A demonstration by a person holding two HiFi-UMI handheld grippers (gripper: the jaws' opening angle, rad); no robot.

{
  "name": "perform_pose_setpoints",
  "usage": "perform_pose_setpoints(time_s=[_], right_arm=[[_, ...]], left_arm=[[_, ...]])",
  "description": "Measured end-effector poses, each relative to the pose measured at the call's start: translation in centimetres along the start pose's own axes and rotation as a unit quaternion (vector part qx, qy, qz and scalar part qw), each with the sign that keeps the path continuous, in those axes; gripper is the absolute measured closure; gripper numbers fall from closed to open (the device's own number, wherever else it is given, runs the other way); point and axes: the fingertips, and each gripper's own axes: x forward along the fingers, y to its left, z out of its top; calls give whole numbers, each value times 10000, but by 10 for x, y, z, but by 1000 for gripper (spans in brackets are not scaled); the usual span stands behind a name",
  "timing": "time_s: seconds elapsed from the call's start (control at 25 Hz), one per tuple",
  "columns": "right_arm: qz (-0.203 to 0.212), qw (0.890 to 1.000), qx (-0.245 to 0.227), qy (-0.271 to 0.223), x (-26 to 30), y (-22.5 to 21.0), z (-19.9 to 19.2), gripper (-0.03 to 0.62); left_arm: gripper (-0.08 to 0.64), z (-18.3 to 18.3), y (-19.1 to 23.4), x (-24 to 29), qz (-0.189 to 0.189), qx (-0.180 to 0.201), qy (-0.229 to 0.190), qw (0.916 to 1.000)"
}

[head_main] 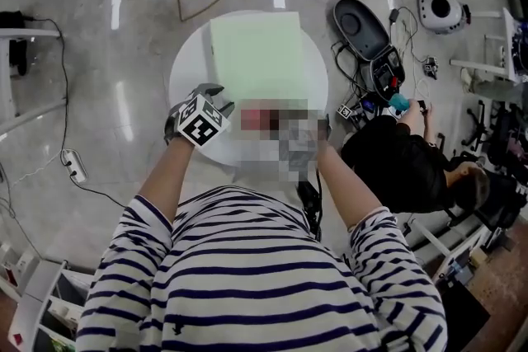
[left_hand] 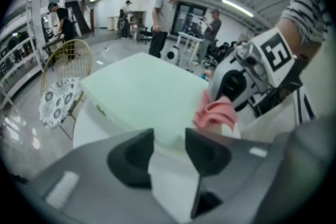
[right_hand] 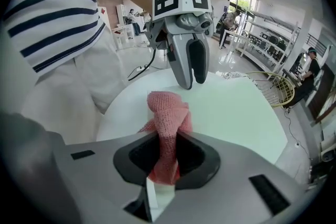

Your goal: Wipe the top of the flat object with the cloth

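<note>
The pale green board (head_main: 257,53) lies flat in the middle of the round white counter (head_main: 186,74) and stretches away from both claws toward the counter's far edge. It looks close to square, so I see no long side to follow. The sweep just has to run outward from the near edge, across the top.

The right claw (right_hand: 167,150) is the one that matters here. It is pressed together on the pink cloth (right_hand: 168,113), with a bunched end sticking out past the tips and pointing down at the board's near edge. That bunch sits right where green meets white, and from where I stand I can't quite tell whether it rests on the board or hangs just above it.

The left claw (left_hand: 169,139) hovers just beside it, at the board's near left corner, tilted down. Its jaws are spread wide and pinch nothing. The corner of the board and a strip of counter show in the gap, but the pads don't appear to press on either.

So I'd judge the cloth hand is the nearer one for wiping, and the left one is placed to steady the corner if the board slides.
</note>
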Motion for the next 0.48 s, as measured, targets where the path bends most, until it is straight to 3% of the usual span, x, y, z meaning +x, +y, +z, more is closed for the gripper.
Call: perform_pose_setpoints(time_s=[0.2, 0.48], right_arm=[[-15, 9996, -169, 232, -6, -7, -17, 537], [-241, 9986, -265, 402, -2, -35, -16, 538]], left_arm=[[371, 1, 1, 0, -27, -91, 60, 9999], [371, 0, -1, 3, 49, 140, 336, 9993]])
